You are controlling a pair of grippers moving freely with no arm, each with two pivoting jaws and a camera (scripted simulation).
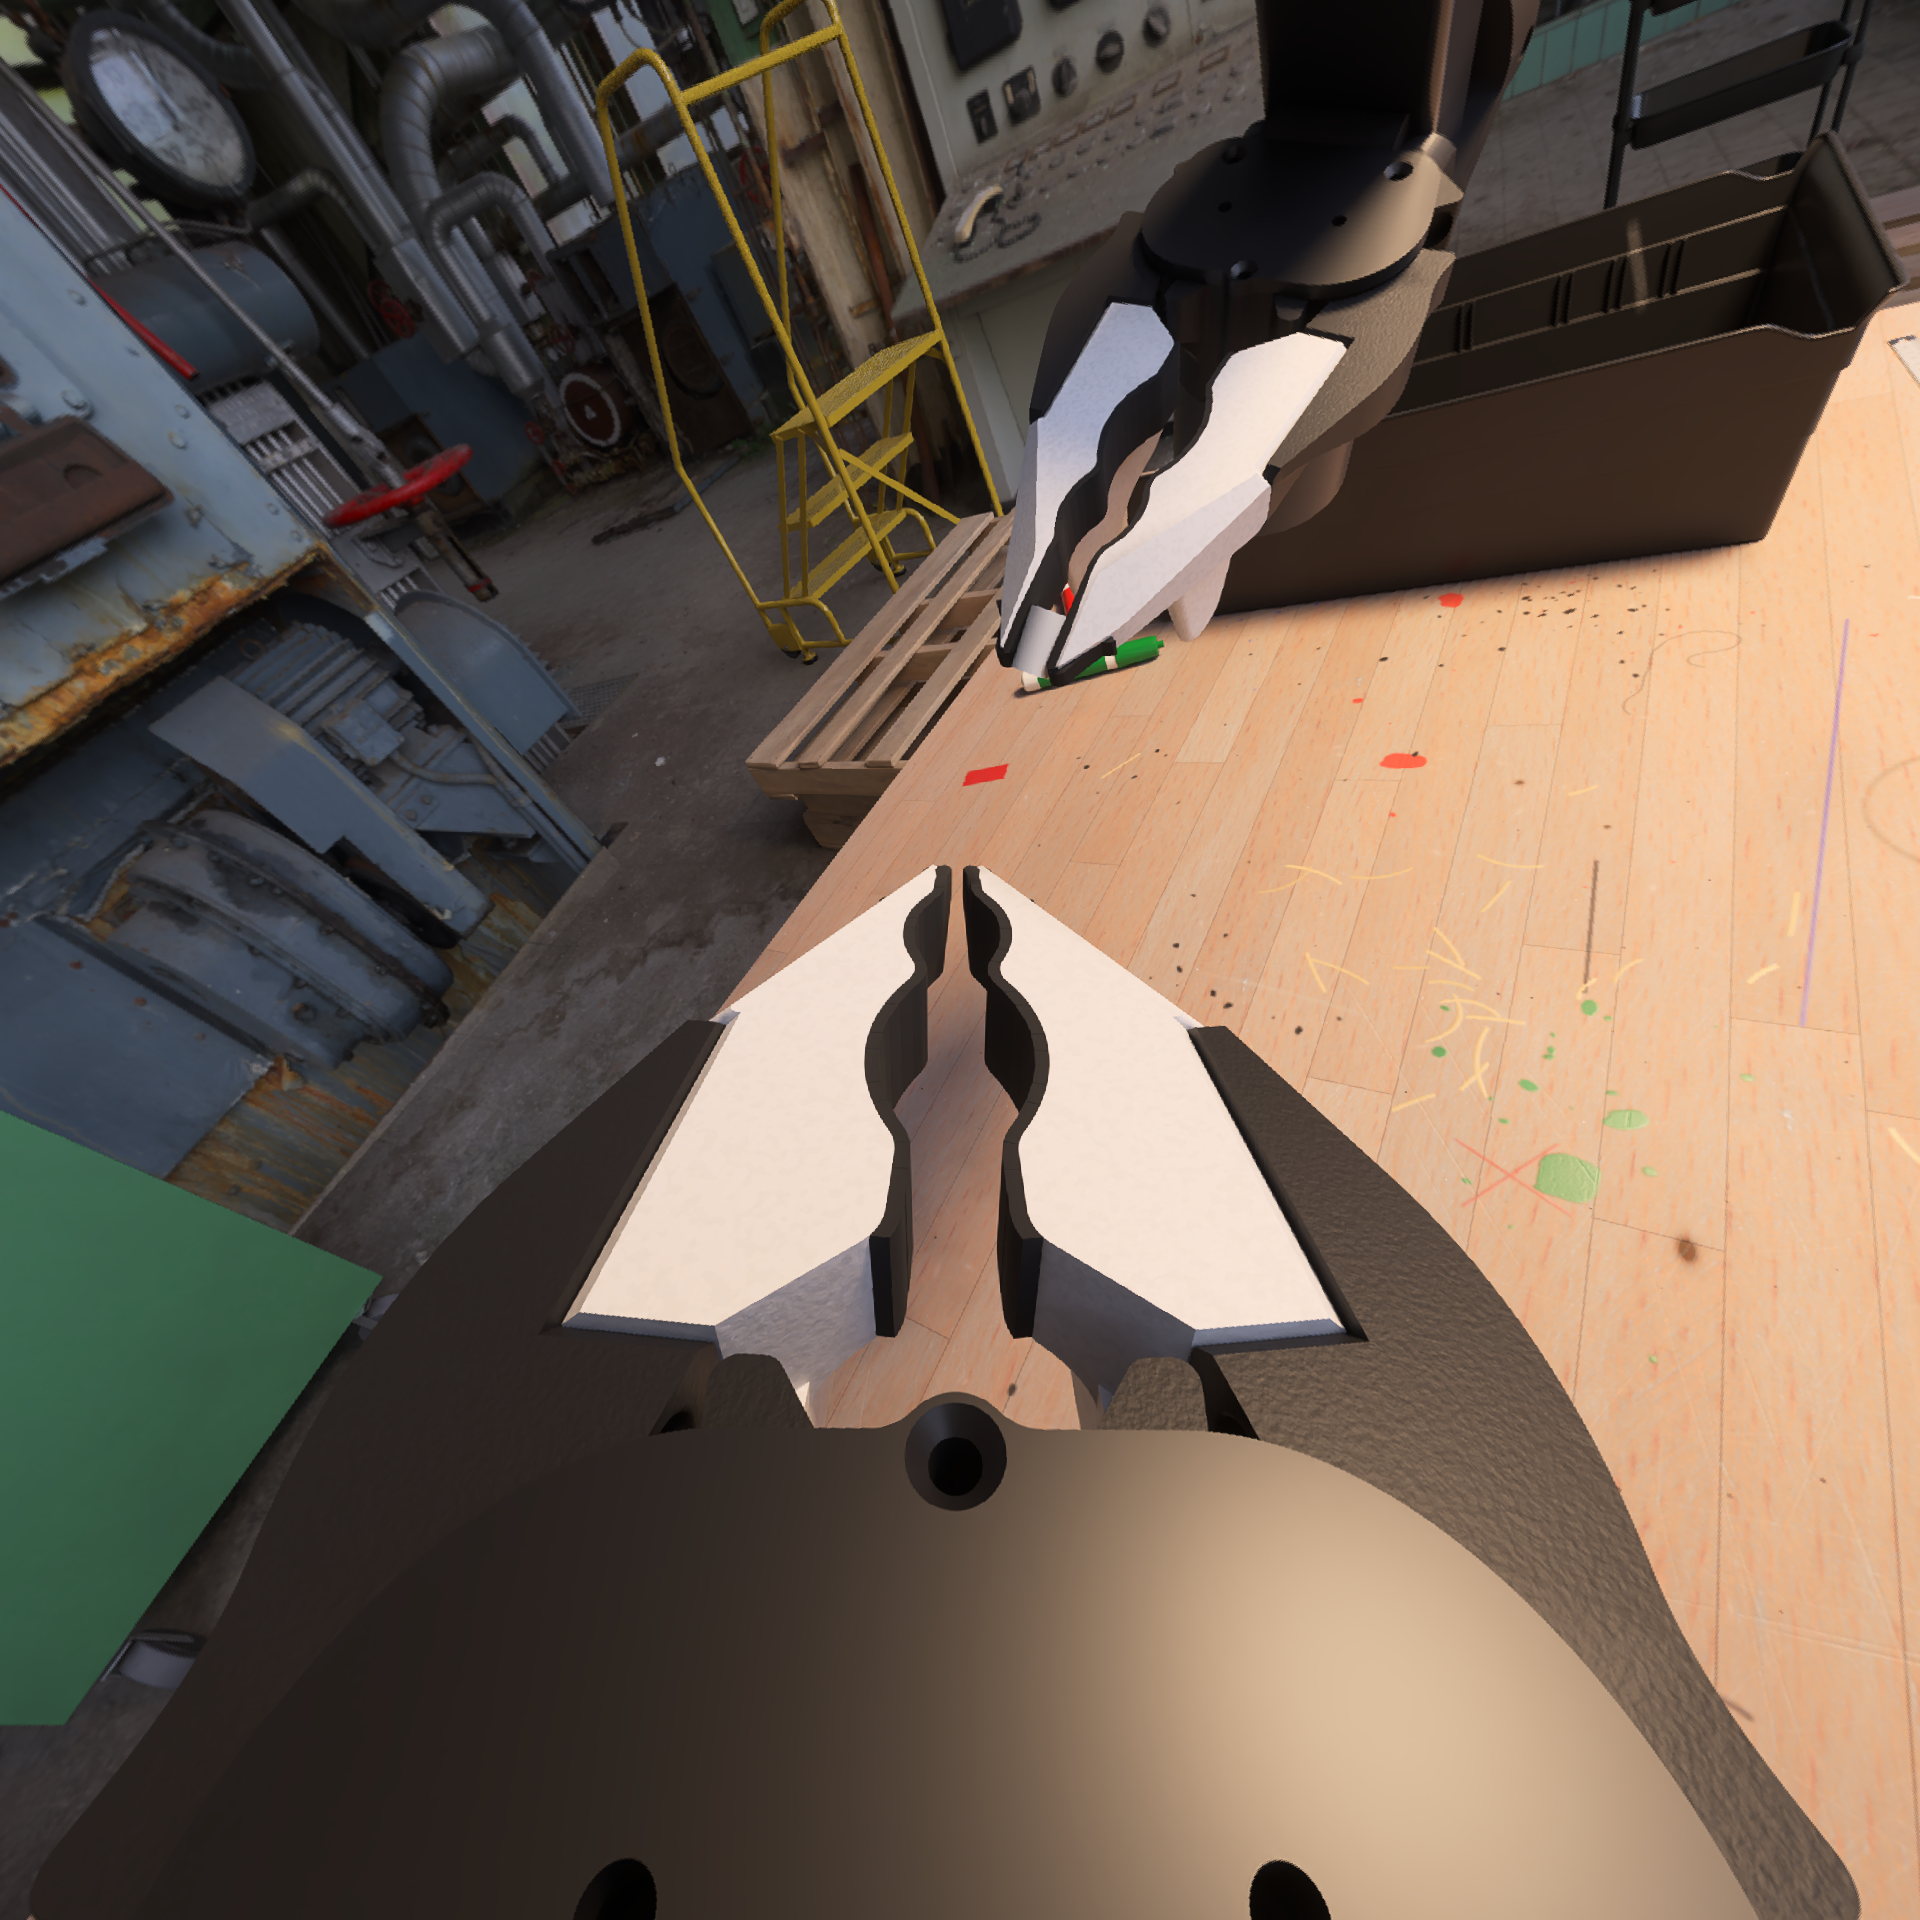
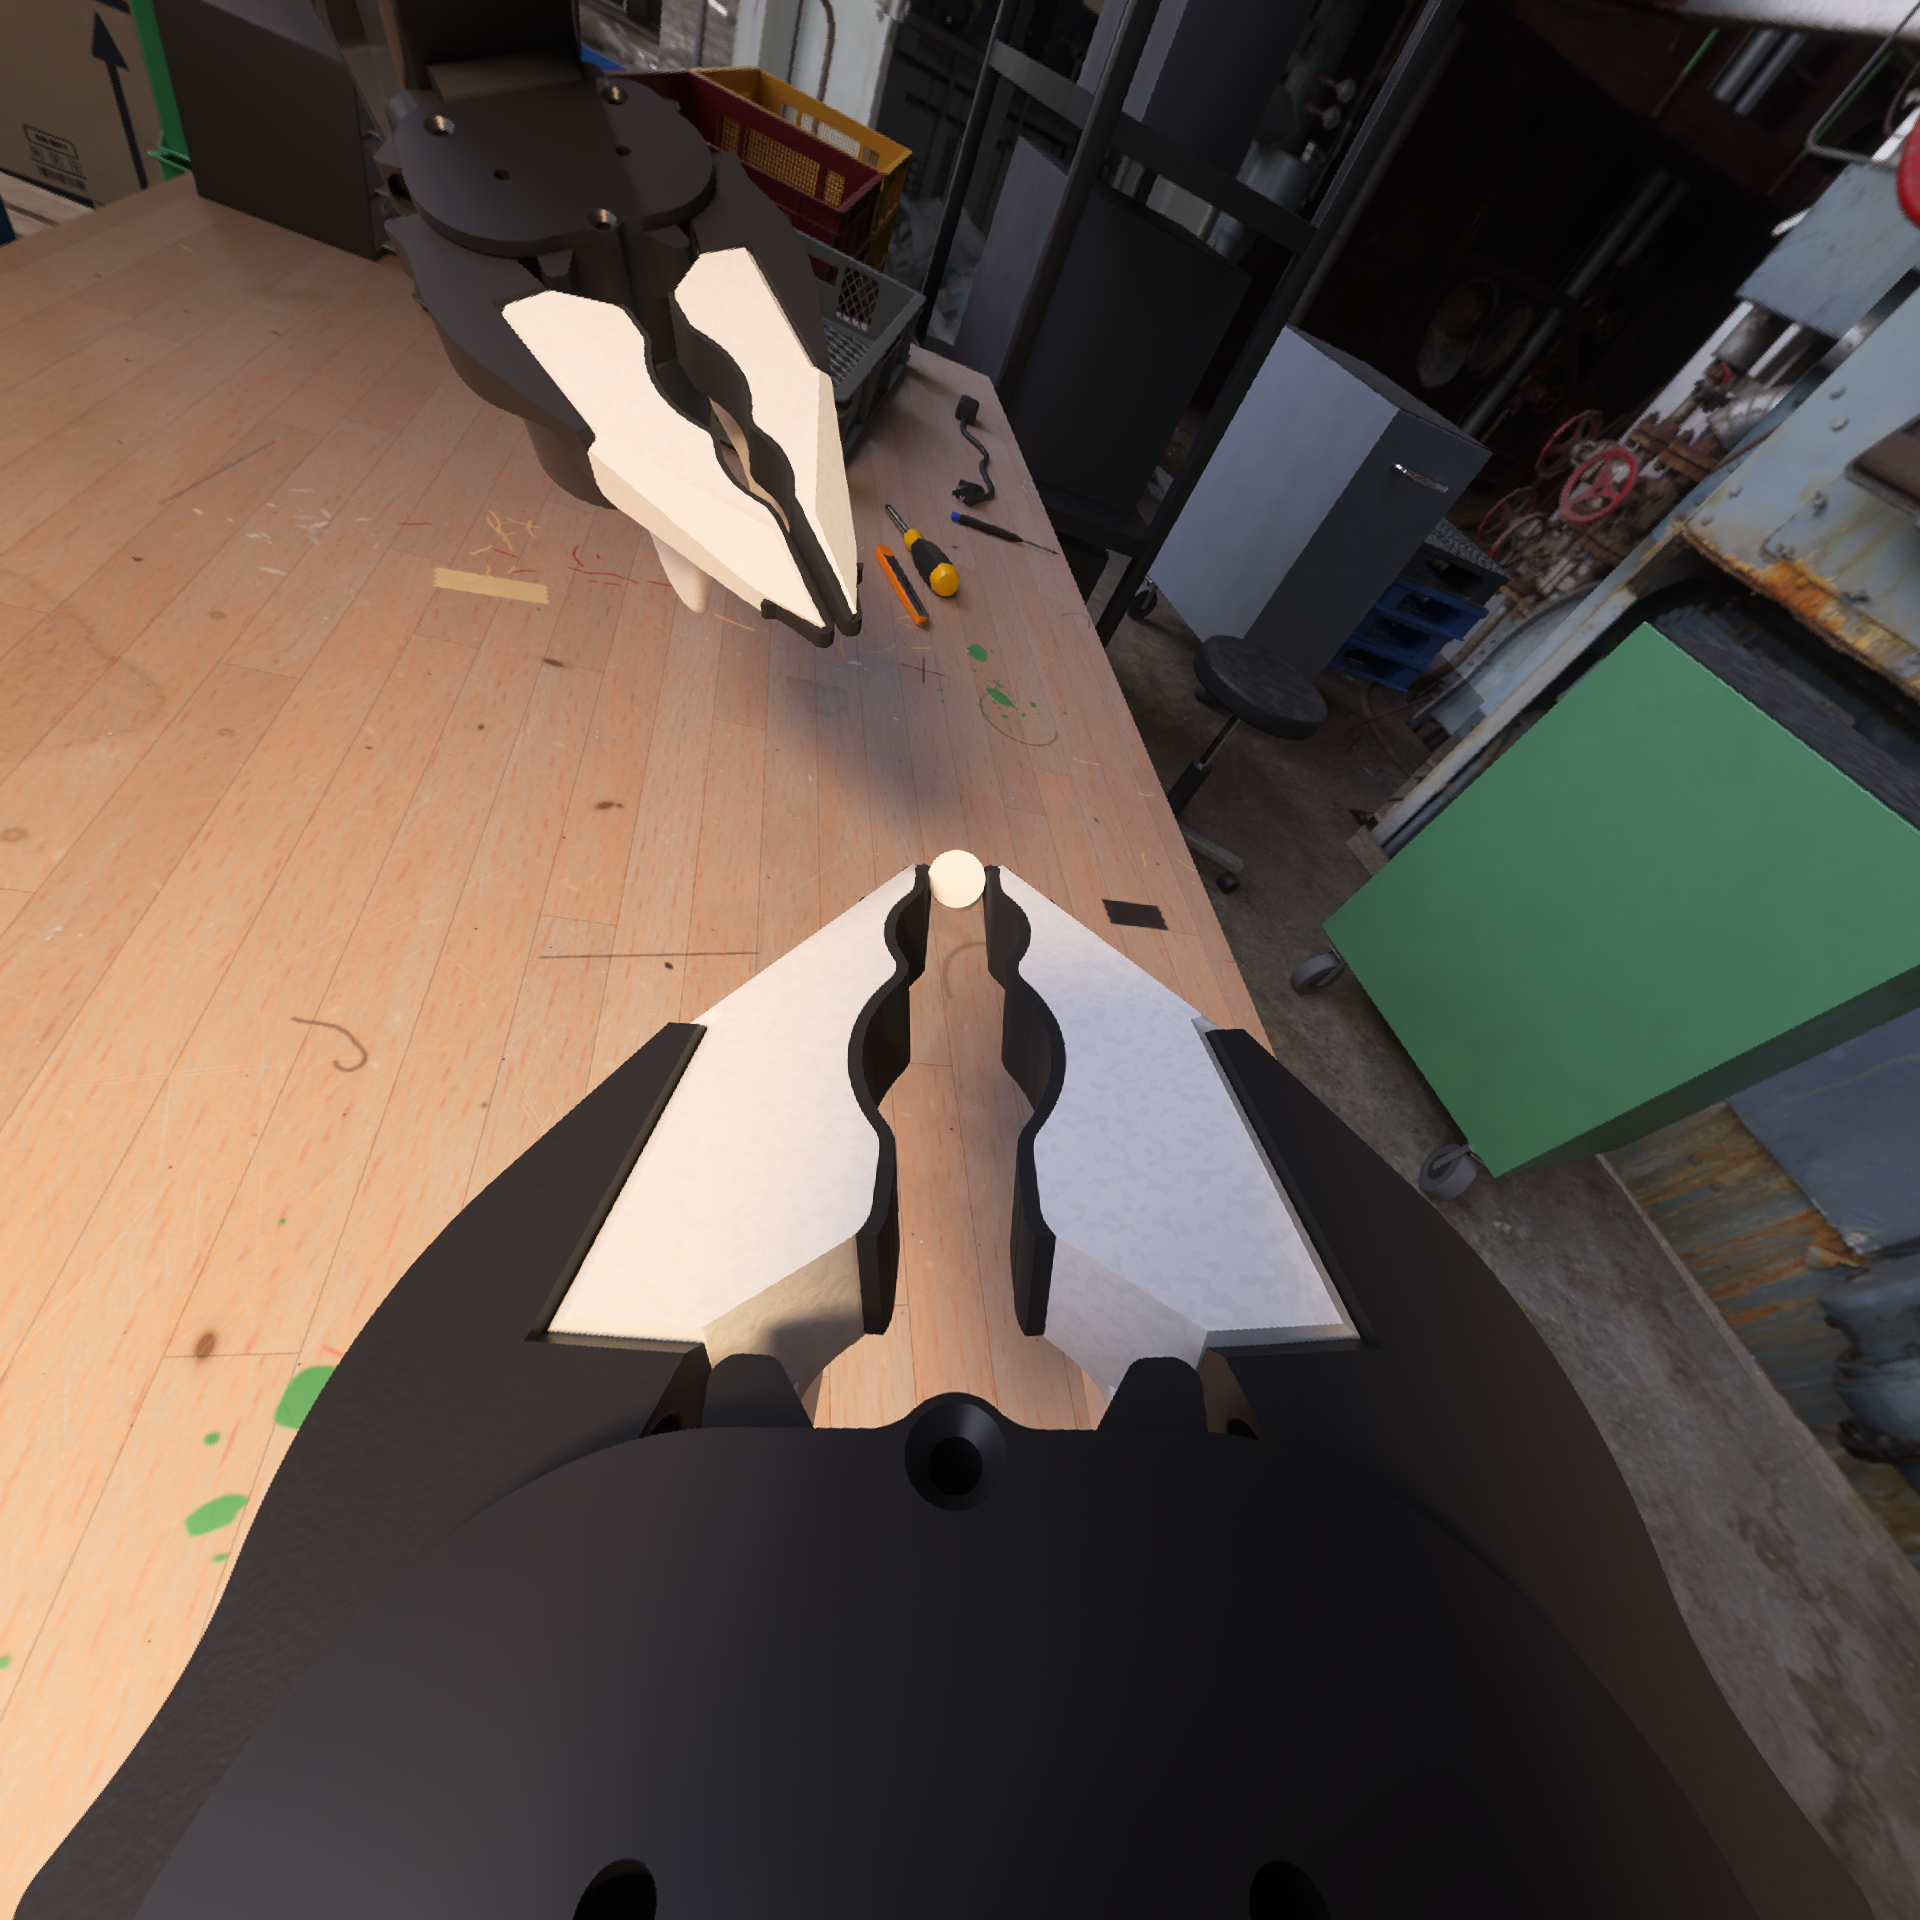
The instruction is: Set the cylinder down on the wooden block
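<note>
My right gripper [image 2: 956, 881] is shut on a small white cylinder [image 2: 956, 878], whose round end shows between the fingertips above the wooden table [image 2: 416, 831]. In the left wrist view the right gripper [image 1: 1034, 655] points down near the table's far edge, with the cylinder [image 1: 1039, 632] as a white piece between its tips. My left gripper [image 1: 956, 873] is shut and empty, held over the table's left edge. It also shows in the right wrist view [image 2: 831, 621], hovering above the table. No wooden block shows in either view.
A green marker [image 1: 1127, 655] lies on the table just behind the right gripper's tips. A dark bin [image 1: 1610, 416] stands behind it. A yellow-handled screwdriver [image 2: 928, 556], an orange knife [image 2: 900, 584] and a grey crate [image 2: 868, 343] sit beyond the left gripper near the table edge.
</note>
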